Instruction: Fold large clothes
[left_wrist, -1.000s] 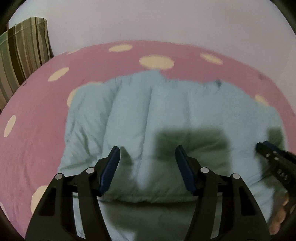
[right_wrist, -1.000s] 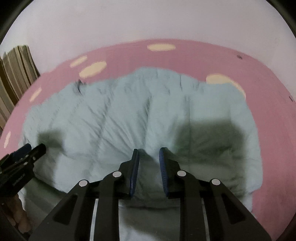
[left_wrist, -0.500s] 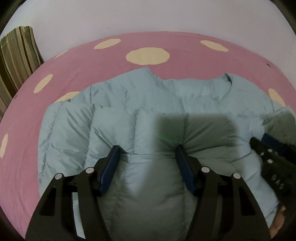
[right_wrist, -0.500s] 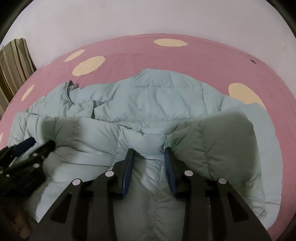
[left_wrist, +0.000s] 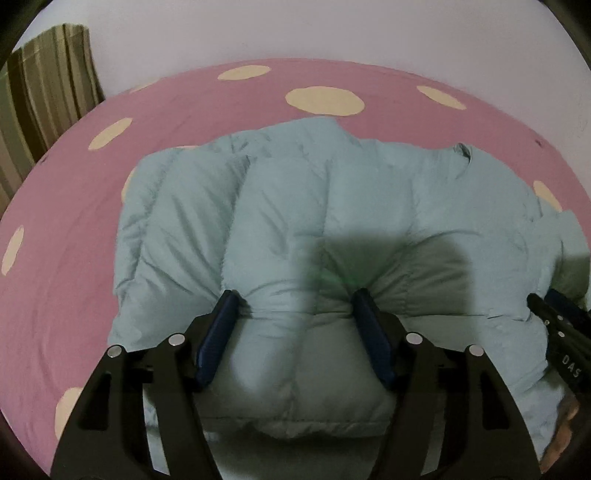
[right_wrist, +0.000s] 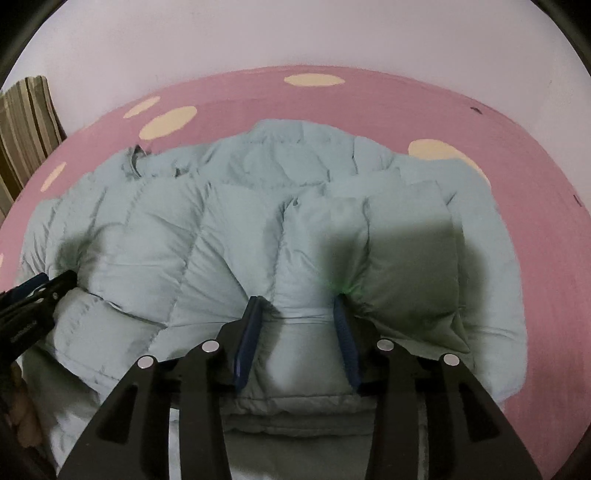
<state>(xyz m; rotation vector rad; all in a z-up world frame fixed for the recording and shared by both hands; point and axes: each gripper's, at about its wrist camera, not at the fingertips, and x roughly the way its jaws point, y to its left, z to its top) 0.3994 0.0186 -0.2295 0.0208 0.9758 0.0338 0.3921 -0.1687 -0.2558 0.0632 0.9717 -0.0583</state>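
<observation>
Item: pale blue puffer jacket (left_wrist: 332, 206), lying on your pink dotted bedcover (left_wrist: 66, 229); your left gripper (left_wrist: 295, 317) and right gripper (right_wrist: 301, 314) each clamp a bunched near fold, apparently to carry both sides evenly across.

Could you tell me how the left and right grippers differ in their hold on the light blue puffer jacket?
The left gripper has its jaws set wider, around a broad bunch of the puffer jacket; the right gripper pinches a narrower bunch. Both press the jacket's near folded edge on the pink spotted sheet.
</observation>
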